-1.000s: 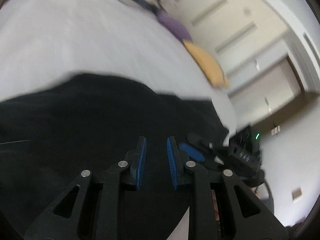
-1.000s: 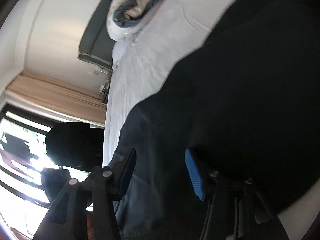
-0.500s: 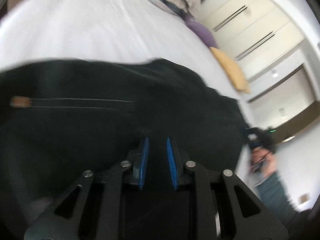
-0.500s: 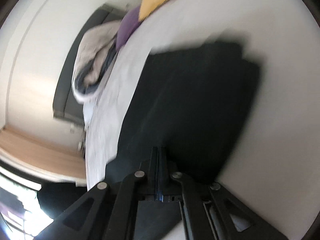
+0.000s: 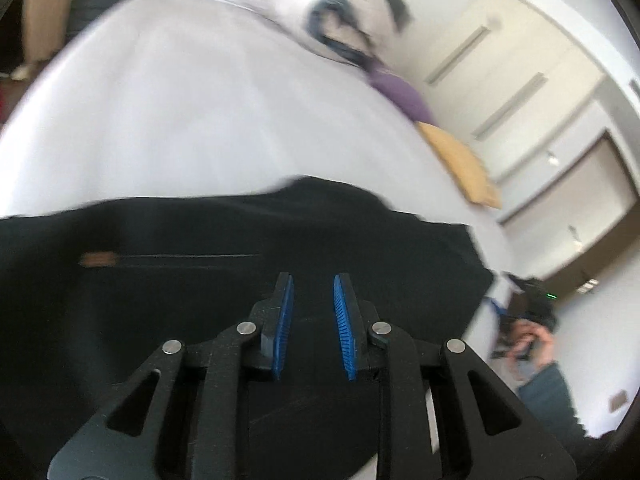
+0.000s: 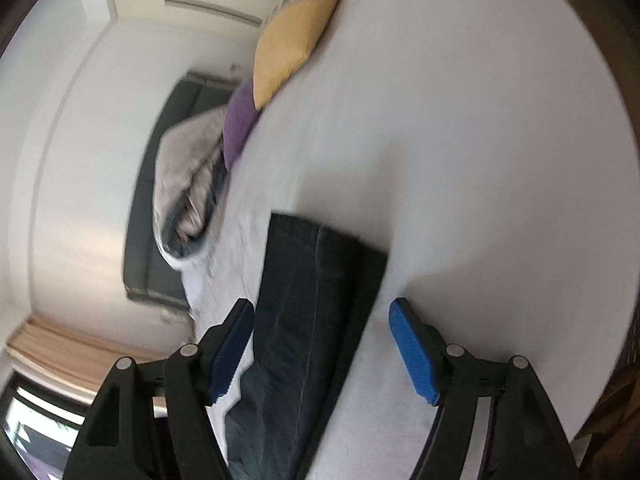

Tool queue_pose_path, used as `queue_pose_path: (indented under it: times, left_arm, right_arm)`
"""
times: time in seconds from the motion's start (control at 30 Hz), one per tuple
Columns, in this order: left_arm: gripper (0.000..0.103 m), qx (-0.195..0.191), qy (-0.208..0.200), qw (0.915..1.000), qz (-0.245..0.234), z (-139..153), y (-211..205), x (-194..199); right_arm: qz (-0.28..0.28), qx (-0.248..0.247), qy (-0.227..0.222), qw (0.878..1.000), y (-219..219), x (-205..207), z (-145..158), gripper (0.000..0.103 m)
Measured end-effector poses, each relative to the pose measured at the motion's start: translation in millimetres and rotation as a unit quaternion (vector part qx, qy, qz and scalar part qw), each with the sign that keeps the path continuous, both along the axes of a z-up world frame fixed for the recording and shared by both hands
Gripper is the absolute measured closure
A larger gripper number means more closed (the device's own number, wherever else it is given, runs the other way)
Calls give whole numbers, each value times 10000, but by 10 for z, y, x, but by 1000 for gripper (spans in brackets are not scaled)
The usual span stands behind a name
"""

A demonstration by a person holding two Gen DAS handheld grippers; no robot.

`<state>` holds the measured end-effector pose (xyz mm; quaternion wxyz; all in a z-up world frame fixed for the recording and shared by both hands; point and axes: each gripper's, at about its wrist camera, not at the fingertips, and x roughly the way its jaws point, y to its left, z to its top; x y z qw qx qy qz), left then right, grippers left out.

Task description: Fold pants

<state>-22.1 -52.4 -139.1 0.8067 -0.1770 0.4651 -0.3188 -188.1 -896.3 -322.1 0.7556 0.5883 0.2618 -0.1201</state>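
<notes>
Lying on bed (image 6: 460,140) | black pants (image 6: 304,300) | right claw (image 6: 322,344) opening

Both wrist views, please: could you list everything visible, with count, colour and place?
pants: one, black, spread on the near part of the bed
bed sheet: one, white, under everything
yellow cushion: one, far edge of the bed
purple cushion: one, beside the yellow one
duvet: one, grey-white, bundled by the headboard
headboard: one, dark grey, against the wall
left gripper: black, blue pads, narrow gap, nothing visibly clamped
right gripper: jaws opening, above the pants, not gripping
</notes>
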Motion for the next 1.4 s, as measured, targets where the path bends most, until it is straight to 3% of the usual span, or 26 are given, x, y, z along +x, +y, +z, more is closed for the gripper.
queue_pose_path:
  times: [0.1,0.17,0.33,0.4,0.53,0.63,0.93,1.3,1.4]
  left_arm:
    - [83,-271,85,9986,-439,-2,-551,58]
    - [83,-245,96,9971,-712,-39,-990,100]
    - [83,-398,464,9941,-897,-172,-1518,157]
    - [83,-382,598,9936,-882,-273,-1549,181]
    - [83,-232,897,9924,-808,-554,-1367,184]
    - [83,-405,1018,9913,-725,-680,-1284,217]
    - [83,-476,921,9920,-724,-779,-1350,191]
    - [83,-496,855,9923,-743,-886,-1349,136]
    - [83,-508,847,9923,-743,-924,-1375,124]
  right_arm:
    - [4,97,200,9998,49,187,-3,30]
    - [-28,222,244,9995,29,204,-27,31]
    - [-5,273,240,9993,-17,320,-67,37]
    - [-47,306,156,9994,-46,286,-93,41]
    - [-193,333,172,9991,-69,293,-127,59]
    - [-296,321,249,9987,-56,258,-166,77]
    - [-413,734,73,9964,-16,-14,-180,71]
    - [-177,931,-246,9952,-200,168,-296,71]
    - [-76,849,-135,9963,-214,144,-250,71]
